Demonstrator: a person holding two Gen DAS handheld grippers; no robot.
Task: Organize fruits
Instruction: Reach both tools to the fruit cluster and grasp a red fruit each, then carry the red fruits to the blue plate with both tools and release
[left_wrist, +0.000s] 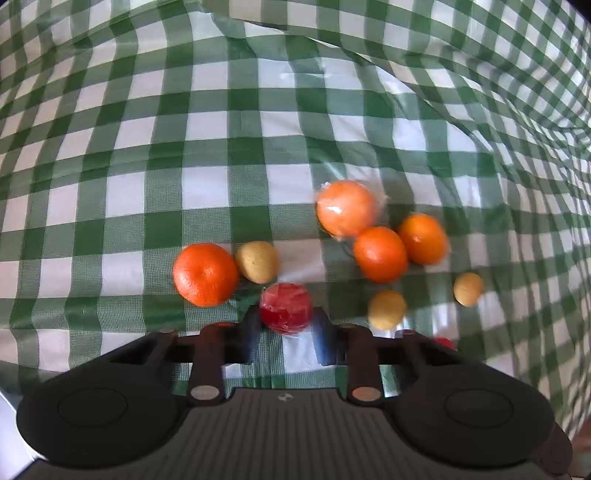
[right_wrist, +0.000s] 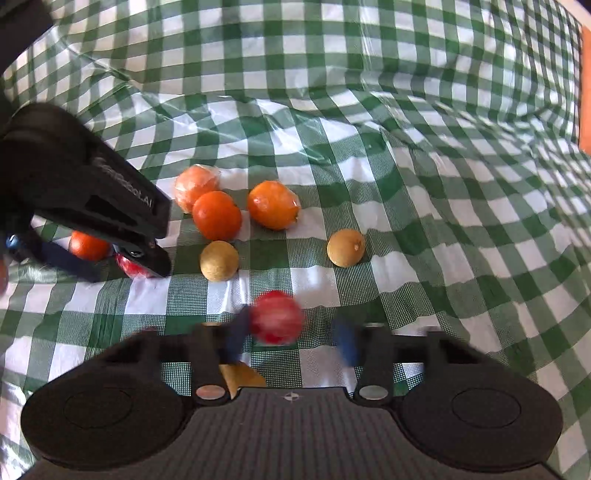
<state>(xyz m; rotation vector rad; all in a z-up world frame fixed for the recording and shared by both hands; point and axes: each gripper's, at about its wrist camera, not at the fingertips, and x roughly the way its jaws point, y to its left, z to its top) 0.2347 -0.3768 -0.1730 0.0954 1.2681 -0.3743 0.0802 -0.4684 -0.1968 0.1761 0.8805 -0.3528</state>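
Red fruit (left_wrist: 286, 308) pinched in my left gripper (left_wrist: 286, 323), right gripper (right_wrist: 291, 326) loosely straddling second red fruit (right_wrist: 277, 317), one pad off, likely pulling reds from oranges (left_wrist: 380, 254).

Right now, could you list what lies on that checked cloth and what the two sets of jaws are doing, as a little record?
surface: green-and-white checked cloth
oranges: four, one in clear wrap
tan fruits: three
left gripper: jaws closed on a red fruit
right gripper: jaws around a second red fruit, gap on one side; blurred
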